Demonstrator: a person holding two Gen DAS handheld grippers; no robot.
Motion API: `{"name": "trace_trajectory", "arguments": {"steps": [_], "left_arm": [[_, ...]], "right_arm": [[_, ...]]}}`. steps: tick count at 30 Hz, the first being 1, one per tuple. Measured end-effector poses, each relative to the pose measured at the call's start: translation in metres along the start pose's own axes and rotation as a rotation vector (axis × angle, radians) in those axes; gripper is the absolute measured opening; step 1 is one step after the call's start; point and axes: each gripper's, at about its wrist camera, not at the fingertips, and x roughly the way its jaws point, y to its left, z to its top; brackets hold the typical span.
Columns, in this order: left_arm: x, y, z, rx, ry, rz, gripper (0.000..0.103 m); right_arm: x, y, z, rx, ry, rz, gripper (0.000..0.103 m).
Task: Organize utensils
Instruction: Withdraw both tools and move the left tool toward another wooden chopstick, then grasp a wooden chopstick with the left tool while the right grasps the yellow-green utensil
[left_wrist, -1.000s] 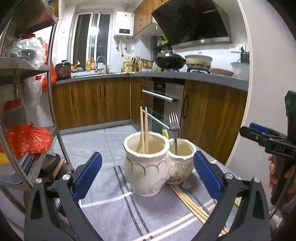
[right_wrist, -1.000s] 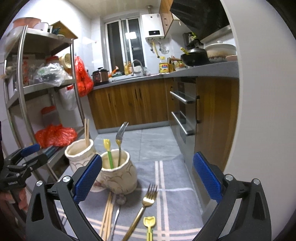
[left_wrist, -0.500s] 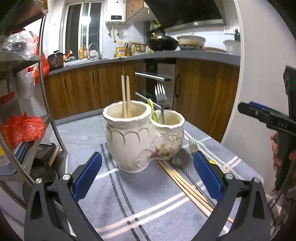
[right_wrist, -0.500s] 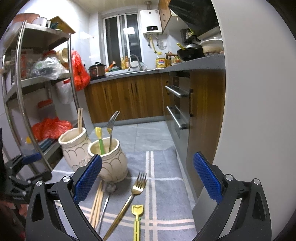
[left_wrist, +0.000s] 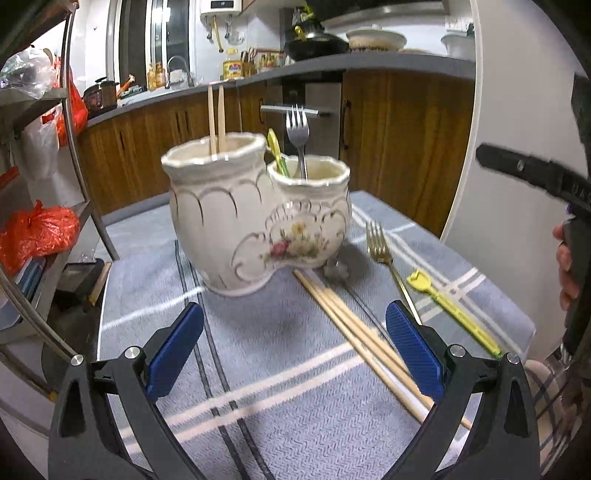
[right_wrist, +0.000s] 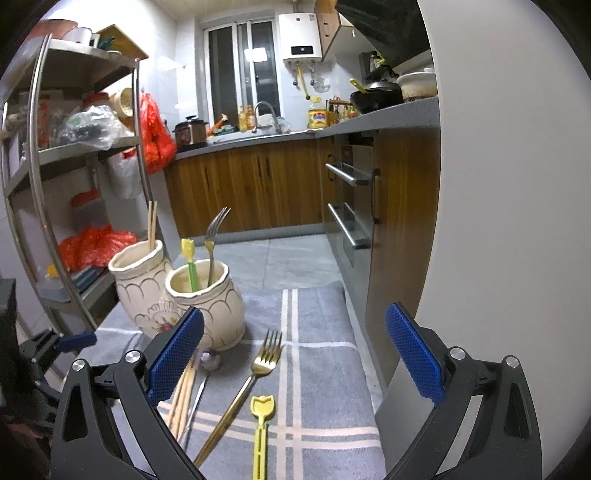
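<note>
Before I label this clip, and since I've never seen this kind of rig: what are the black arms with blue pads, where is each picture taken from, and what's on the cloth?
No robot here: a person carries a hand-held gripper in each hand, with a fisheye camera looking along its two fingers. One picture comes from the left hand-held gripper, the other from the right hand-held gripper. Both are open and hold nothing.

On the grey striped cloth stands a cream double ceramic holder. Its taller cup has two chopsticks; the lower cup has a silver fork and a yellow-green utensil.

Loose on the cloth lie a gold fork, a yellow plastic utensil, a bundle of chopsticks and a silver utensil, partly hidden.
</note>
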Motion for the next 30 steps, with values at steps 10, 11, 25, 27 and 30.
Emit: {"name": "trace_trajectory", "arguments": {"steps": [10,11,25,27,30], "left_arm": [[0.03,-0.013,-0.016,0.011,0.156,0.038,0.097],[0.033,-0.015,-0.017,0.013,0.174,0.043,0.097],[0.04,-0.034,-0.021,0.018,0.253,-0.027,0.047],[0.041,-0.033,-0.019,0.022,0.254,-0.036,0.024],[0.041,-0.026,-0.018,0.015,0.268,-0.069,0.009]], "right_arm": [[0.007,-0.001,-0.01,-0.012,0.046,-0.002,0.098],[0.008,-0.002,-0.012,-0.013,0.051,-0.005,0.098],[0.009,-0.005,-0.015,-0.008,0.066,-0.003,0.098],[0.008,-0.005,-0.015,-0.005,0.068,0.006,0.098],[0.008,-0.004,-0.016,-0.014,0.073,0.012,0.098]]}}
